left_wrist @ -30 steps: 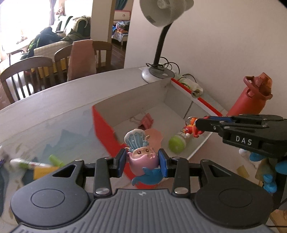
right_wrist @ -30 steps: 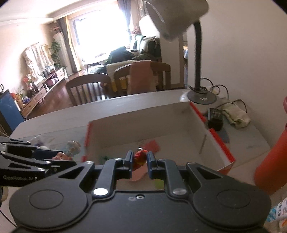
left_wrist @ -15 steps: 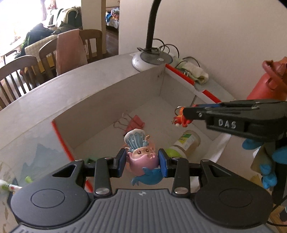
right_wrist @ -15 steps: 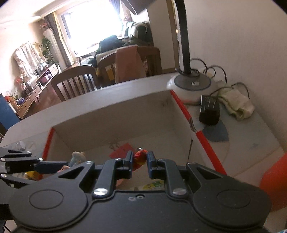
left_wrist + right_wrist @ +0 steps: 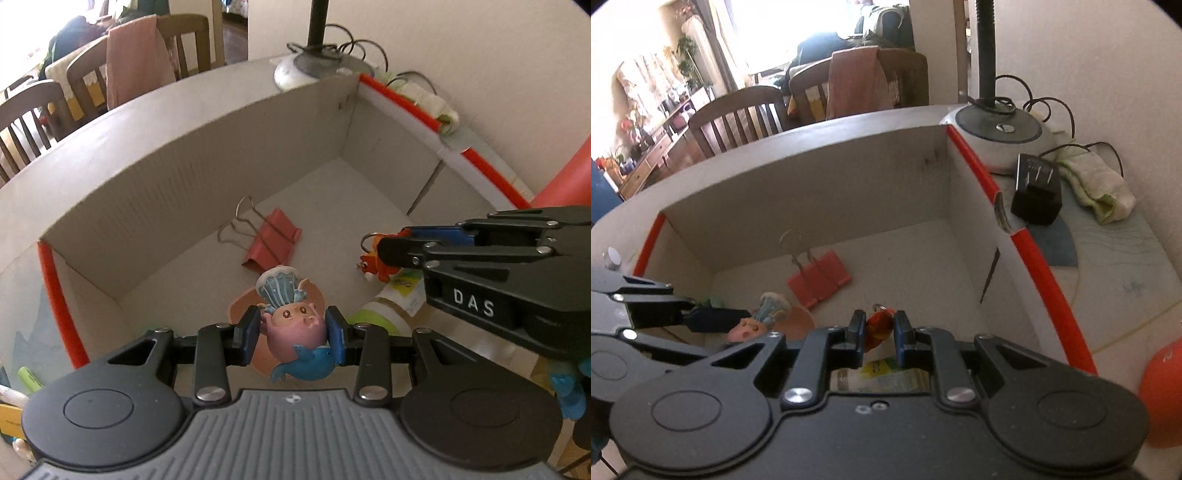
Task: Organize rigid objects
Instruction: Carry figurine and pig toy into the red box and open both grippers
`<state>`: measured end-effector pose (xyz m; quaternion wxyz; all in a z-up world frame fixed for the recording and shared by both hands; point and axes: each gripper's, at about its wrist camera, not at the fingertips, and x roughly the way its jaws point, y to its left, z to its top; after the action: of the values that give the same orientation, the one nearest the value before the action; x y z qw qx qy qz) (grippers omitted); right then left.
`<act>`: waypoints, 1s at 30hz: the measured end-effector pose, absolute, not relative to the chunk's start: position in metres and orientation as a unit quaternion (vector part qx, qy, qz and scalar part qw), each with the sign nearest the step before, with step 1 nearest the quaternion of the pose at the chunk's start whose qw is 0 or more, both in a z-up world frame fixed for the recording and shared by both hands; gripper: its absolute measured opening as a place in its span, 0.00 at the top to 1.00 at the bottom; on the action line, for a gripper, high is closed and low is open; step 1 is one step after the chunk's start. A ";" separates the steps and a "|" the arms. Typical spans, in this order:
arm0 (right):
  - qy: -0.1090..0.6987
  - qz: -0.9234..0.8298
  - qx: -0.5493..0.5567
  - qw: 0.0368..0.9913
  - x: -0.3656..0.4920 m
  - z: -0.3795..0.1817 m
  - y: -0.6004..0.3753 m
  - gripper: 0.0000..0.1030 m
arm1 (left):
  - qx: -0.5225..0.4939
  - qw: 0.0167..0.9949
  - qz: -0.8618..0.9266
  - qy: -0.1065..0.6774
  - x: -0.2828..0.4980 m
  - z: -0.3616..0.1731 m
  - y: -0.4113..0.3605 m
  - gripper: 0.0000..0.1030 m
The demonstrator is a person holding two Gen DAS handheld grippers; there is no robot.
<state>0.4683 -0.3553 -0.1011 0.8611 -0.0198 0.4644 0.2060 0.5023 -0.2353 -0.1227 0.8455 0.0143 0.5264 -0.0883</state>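
Both grippers are pinching toys over the box (image 5: pixel 207 147): left gripper (image 5: pixel 291 334) has the pink figurine (image 5: pixel 295 328), right gripper (image 5: pixel 881 332) the orange keychain (image 5: pixel 879 325). Dropping together, they might collide or bounce out.

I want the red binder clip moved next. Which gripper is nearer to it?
Hard to call; the left, slightly. The left gripper, holding a pink figurine, hangs just short of the clip. The right gripper, holding an orange toy, is off to its side.

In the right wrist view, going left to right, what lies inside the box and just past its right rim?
Pink figurine → red binder clip → orange toy → box's red rim → black adapter → folded cloth.
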 end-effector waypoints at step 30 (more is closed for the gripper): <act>0.471 0.199 -0.022 0.859 0.459 -0.083 -0.361 0.53 | -0.006 0.840 -0.088 0.536 0.493 -0.110 -0.230 0.45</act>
<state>0.4592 -0.3607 -0.0831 0.8589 -0.0218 0.4714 0.1991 0.4934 -0.2297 -0.1100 0.8399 -0.0057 0.5356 -0.0878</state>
